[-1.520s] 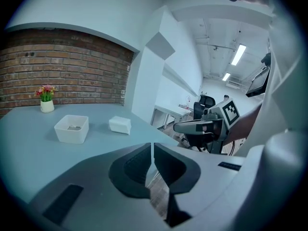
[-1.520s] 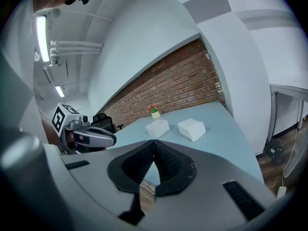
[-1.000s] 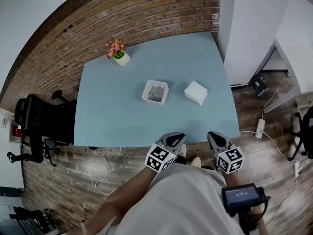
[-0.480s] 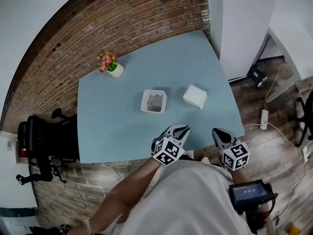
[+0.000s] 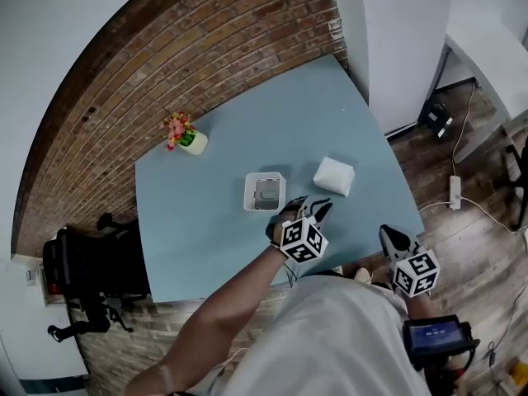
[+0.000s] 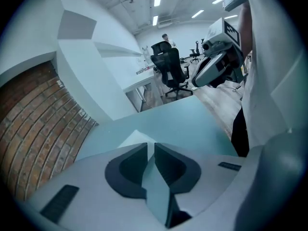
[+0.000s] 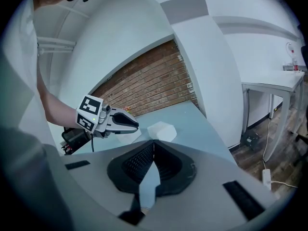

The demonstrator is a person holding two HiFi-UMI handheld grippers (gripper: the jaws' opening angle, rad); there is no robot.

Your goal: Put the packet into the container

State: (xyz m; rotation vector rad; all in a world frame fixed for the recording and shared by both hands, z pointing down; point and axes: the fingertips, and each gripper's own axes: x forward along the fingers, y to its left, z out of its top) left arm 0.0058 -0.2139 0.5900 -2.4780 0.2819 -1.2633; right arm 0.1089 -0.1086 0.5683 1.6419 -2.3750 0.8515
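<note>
The white packet lies flat on the light blue table, just right of the white square container, which stands open-topped. My left gripper hovers over the table just in front of the packet and beside the container's right front corner; its jaws are shut with nothing between them. In the left gripper view the packet shows just past the left gripper. My right gripper hangs off the table's near right edge, shut and empty. In the right gripper view, its own closed tips point at the packet and the left gripper.
A small pot of flowers stands at the table's far left corner. A brick wall runs behind the table and a white pillar stands at its right. Black office chairs sit left of the table. Cables lie on the wooden floor.
My left gripper has moved from the table's near edge out over the table towards the packet, rolling as it went. The right gripper has shifted slightly to the right.
</note>
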